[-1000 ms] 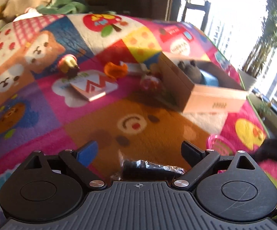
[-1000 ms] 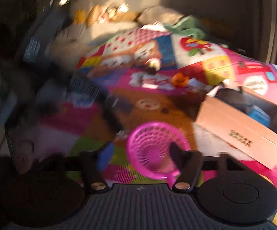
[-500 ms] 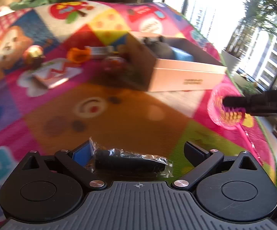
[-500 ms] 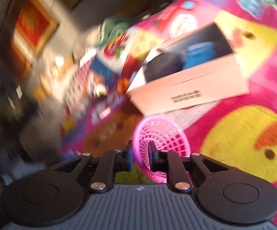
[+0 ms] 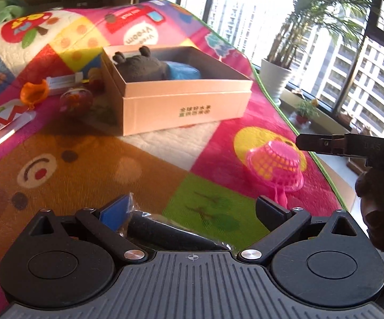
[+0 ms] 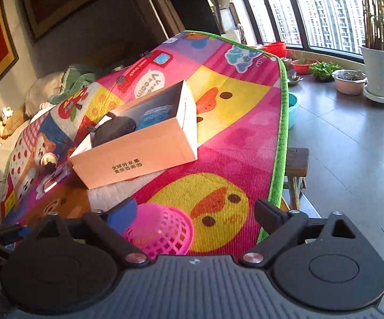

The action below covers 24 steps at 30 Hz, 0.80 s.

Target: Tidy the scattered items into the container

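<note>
Pink mesh basket [image 5: 274, 163]: upside down on mat, outside cardboard box [image 5: 181, 106]. R gripper [image 6: 194, 210] opening, nothing clamped. L gripper [image 5: 192, 210] wide, wrapped dark item [image 5: 165, 232] loose between jaws — may slip off before box.

Left gripper [image 5: 192, 207]: black ribbed housing, two round discs, angled link arms fastened by silver screws, small crosshair mark at centre; one finger padded blue, other black. Right gripper [image 6: 194, 210]: same black build, same screws; white lettering printed on dark part at left edge, partly cut off.
</note>
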{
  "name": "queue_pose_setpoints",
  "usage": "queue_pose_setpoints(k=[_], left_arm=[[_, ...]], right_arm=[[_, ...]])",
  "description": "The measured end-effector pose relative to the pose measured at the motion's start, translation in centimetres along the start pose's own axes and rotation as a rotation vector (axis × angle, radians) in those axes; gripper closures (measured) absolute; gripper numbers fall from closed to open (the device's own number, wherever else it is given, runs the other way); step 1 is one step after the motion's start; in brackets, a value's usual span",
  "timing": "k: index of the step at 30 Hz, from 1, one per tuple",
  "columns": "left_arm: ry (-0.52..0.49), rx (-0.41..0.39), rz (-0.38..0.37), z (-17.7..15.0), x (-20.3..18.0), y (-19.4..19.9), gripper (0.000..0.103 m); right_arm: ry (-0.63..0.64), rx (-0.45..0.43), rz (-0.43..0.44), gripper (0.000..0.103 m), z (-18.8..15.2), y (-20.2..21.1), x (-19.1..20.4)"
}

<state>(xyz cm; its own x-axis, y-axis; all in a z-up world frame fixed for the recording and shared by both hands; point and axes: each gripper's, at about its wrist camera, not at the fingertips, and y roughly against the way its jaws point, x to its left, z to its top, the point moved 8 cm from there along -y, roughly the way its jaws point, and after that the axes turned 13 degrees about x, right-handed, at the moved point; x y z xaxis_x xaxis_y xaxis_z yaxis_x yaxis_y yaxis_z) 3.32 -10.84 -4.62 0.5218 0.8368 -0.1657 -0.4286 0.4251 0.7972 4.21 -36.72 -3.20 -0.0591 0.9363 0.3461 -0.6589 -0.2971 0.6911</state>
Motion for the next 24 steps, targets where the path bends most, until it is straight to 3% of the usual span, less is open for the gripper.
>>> queue_pose_setpoints(k=[6, 13, 21, 24], left_arm=[[-0.112, 0.041, 0.042, -1.6, 0.3, 0.7, 0.0], [-0.166, 0.064, 0.12, -2.2, 0.5, 0.0, 0.0], [-0.092, 0.012, 0.231, 1.2, 4.1, -0.9, 0.0], [0.005, -0.081, 0.212, 3.9, 6.6, 0.4, 0.0]], right_arm=[[0.041, 0.055, 0.027, 0.0, -1.8, -0.7, 1.0], [0.074, 0.007, -0.048, 0.0, -2.7, -1.1, 1.8], [0.112, 0.019, -0.09, 0.0, -3.0, -1.4, 2.4], [0.18, 0.031, -0.15, 0.0, -3.3, -1.8, 3.1]])
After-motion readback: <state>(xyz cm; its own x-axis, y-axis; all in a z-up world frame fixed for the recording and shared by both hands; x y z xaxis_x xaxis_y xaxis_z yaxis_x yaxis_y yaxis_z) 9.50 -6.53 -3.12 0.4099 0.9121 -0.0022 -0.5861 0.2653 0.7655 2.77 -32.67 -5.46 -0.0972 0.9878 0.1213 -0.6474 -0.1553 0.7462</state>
